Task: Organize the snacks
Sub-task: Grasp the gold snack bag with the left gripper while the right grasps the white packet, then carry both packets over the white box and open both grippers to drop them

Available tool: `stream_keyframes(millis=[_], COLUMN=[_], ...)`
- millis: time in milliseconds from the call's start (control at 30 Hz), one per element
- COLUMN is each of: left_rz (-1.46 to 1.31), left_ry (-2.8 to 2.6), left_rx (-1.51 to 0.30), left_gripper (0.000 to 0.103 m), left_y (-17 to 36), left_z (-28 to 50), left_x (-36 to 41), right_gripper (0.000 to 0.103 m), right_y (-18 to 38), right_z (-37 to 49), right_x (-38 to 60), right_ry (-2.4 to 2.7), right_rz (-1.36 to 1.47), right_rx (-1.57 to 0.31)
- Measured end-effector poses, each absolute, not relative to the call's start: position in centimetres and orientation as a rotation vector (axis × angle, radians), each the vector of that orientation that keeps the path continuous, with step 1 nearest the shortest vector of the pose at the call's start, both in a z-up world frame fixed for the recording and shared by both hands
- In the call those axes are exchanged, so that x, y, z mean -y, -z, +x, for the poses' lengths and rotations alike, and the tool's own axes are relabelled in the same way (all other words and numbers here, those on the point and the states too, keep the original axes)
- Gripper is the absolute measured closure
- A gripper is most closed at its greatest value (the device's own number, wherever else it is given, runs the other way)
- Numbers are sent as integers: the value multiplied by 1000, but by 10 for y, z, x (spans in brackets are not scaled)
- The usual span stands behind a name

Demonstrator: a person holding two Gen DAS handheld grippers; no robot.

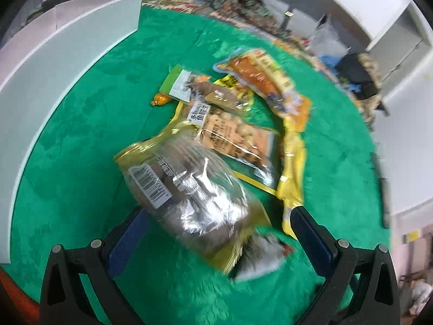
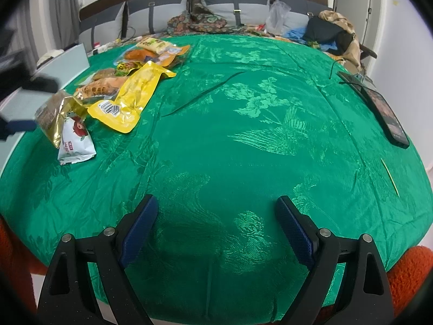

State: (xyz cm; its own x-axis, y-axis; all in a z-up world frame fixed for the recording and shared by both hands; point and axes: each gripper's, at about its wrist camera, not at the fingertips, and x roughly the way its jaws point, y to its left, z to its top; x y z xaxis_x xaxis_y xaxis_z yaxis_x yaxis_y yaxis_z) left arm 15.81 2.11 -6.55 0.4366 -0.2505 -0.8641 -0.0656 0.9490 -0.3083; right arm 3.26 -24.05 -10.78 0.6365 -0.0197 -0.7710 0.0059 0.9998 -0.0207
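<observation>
Left wrist view shows the left gripper (image 1: 216, 233) with its jaws wide apart around a gold-edged clear bag (image 1: 189, 189) of brown snacks, the bag's near end lying between the fingers but not pinched. The picture is blurred, so I cannot tell whether the pads touch the film. Under the bag's near right corner sits a small white packet (image 1: 259, 260). Beyond lie a peanut pack (image 1: 238, 140), a yellow pouch (image 1: 292, 162) to the right and an orange pack (image 1: 259, 81) farther off, all on the green cloth (image 1: 81, 149). A white box (image 1: 67, 62) stands along the left.

In the right wrist view the right gripper (image 2: 216, 224) hangs spread and empty over bare cloth, well apart from the pile at far left.

The step in hand looks like gripping the gold bag. To do it well, close on the sealed edge rather than the bulging middle (crinkly film slips), keep the white packet out of the bite, and lift straight before swinging left toward the box, probably the destination.
</observation>
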Motion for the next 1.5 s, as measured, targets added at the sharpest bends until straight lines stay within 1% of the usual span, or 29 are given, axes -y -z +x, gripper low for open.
stream_keyframes(millis=[67, 133, 467, 600, 767, 867, 900, 933, 967, 1033, 1100, 1200, 1267, 1300, 1333, 1367, 1500], left_rz=[-248, -235, -211, -222, -163, -241, -267, -270, -244, -219, -248, -294, -305, -309, -310, -312, -352], left_ry=[74, 97, 29, 49, -5, -71, -58, -40, -32, -13, 20, 56, 80, 95, 104, 113, 139], left_rx=[-1165, -1190, -1151, -1155, -1179, -1189, -1175, -1137, -1126, -1107, -1096, -1072, -1052, -1036, -1028, -1017, -983], left_gripper=[0, 0, 0, 0, 0, 1, 10, 33, 38, 41, 42, 42, 42, 42, 42, 42, 42], left_y=[81, 92, 74, 76, 91, 99, 98, 95, 93, 91, 88, 75, 64, 56, 50, 44, 24], left_z=[165, 167, 164, 164, 178, 179, 176, 168, 164, 156, 144, 129, 119, 113, 106, 100, 85], left_x=[-16, -21, -95, -95, -77, -92, -96, -101, -101, -103, -110, -121, -124, -128, -131, -135, -154], right_gripper=[11, 11, 11, 11, 11, 11, 12, 12, 12, 12, 12, 14, 16, 18, 44, 61, 63], right_y=[108, 108, 107, 108, 108, 108, 106, 104, 100, 86, 76, 75, 83, 88, 94, 98, 93], right_z=[33, 33, 34, 35, 34, 34, 35, 37, 37, 35, 41, 71, 96, 107, 117, 121, 123], right_x=[240, 240, 240, 240, 240, 240, 241, 239, 238, 226, 205, 157, 136, 131, 126, 125, 131], right_ry=[14, 13, 10, 10, 9, -1, -14, -51, -103, -268, -374, -478, -484, -482, -470, -457, -440], right_rz=[-17, -18, -19, -19, -21, -21, -21, -16, 8, 104, 117, 49, 59, 74, 88, 91, 120], right_rx=[-881, -881, -883, -882, -876, -878, -892, -917, -925, -884, -864, -894, -940, -969, -998, -1018, -1042])
